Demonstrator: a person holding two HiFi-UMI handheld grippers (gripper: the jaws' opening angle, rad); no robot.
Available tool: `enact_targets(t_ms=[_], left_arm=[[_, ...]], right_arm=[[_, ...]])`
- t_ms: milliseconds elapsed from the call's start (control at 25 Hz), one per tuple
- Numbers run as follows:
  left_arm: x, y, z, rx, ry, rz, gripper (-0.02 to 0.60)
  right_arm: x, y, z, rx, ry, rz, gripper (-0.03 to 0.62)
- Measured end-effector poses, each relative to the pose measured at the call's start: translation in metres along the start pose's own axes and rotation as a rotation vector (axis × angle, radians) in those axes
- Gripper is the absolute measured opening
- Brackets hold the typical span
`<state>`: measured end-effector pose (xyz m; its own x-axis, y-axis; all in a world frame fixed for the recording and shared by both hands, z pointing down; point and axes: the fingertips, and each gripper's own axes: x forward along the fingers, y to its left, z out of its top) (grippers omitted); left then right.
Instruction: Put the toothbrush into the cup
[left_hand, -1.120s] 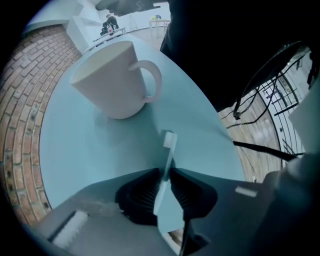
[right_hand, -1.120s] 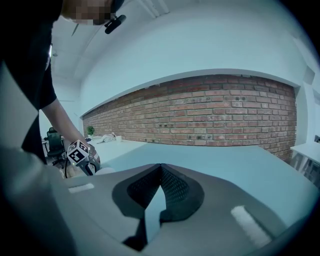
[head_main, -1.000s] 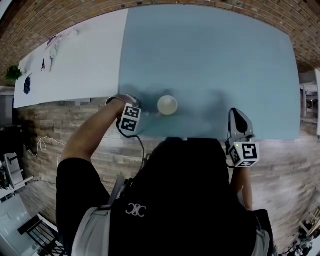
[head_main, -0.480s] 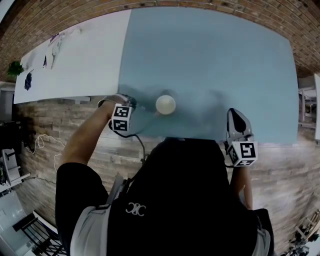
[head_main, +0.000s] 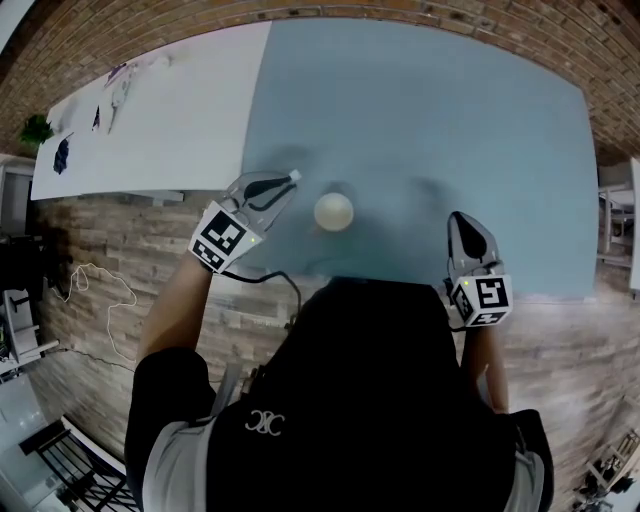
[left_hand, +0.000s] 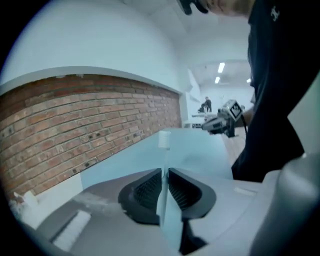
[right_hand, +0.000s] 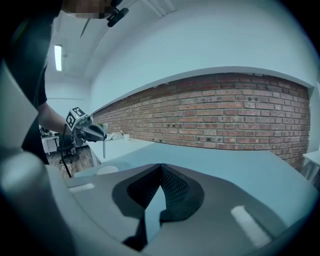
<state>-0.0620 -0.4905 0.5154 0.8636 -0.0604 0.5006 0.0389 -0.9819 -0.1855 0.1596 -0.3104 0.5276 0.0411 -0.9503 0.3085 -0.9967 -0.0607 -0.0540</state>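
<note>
My left gripper (left_hand: 164, 172) is clamped on the toothbrush (left_hand: 164, 142) handle, bristles poking past the jaws, up off the blue table (head_main: 420, 120) near the cup (head_main: 334, 211). My right gripper (right_hand: 160, 166) is pinched closed and empty, well apart.

- We see the toothbrush (left_hand: 164, 142) only past the left gripper (left_hand: 165, 175); its handle is hidden between the pads.
- The cup (right_hand: 107, 169) shows us just its rim behind the right gripper (right_hand: 160, 167).
- We cannot identify the small things (head_main: 62, 155) on the white table (head_main: 180, 120).
</note>
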Motion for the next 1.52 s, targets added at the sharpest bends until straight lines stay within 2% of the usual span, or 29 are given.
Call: enact_targets(t_ms=[200,280,360,600,720,880,1040,1240,1520], left_arm=[[0.001,-0.001,0.052,-0.213,-0.245,-0.006,0.052],[0.002,-0.004,0.063,-0.271,-0.301,-0.032,0.052],[0.008,-0.010,0.066,-0.291,-0.306,-0.060,0.052],[0.036,-0.050,0.038,-0.249,-0.186,-0.156,0.053],[0.048,-0.065,0.022,-0.216,-0.126,-0.180,0.053],[0.061,-0.071,0.004,-0.210,-0.065,-0.189,0.054],[0.071,-0.077,-0.015,-0.156,-0.003,-0.187,0.054],[0.081,-0.086,-0.040,-0.107,0.112,-0.197,0.054],[0.100,-0.088,-0.044,-0.086,0.207,-0.207,0.054]], right_arm=[[0.002,0.005,-0.001,0.004,0.002,-0.001,0.006],[0.000,0.004,-0.003,0.012,0.011,-0.009,0.005],[-0.003,0.003,-0.004,0.019,0.011,-0.020,0.006],[-0.008,-0.002,-0.010,0.032,0.003,-0.051,0.006],[-0.010,-0.003,-0.013,0.038,0.008,-0.056,0.006],[-0.009,-0.002,-0.014,0.035,0.010,-0.061,0.006],[-0.010,-0.001,-0.022,0.040,0.038,-0.063,0.006],[-0.011,-0.003,-0.026,0.044,0.047,-0.069,0.006],[-0.010,-0.003,-0.025,0.028,0.037,-0.062,0.005]])
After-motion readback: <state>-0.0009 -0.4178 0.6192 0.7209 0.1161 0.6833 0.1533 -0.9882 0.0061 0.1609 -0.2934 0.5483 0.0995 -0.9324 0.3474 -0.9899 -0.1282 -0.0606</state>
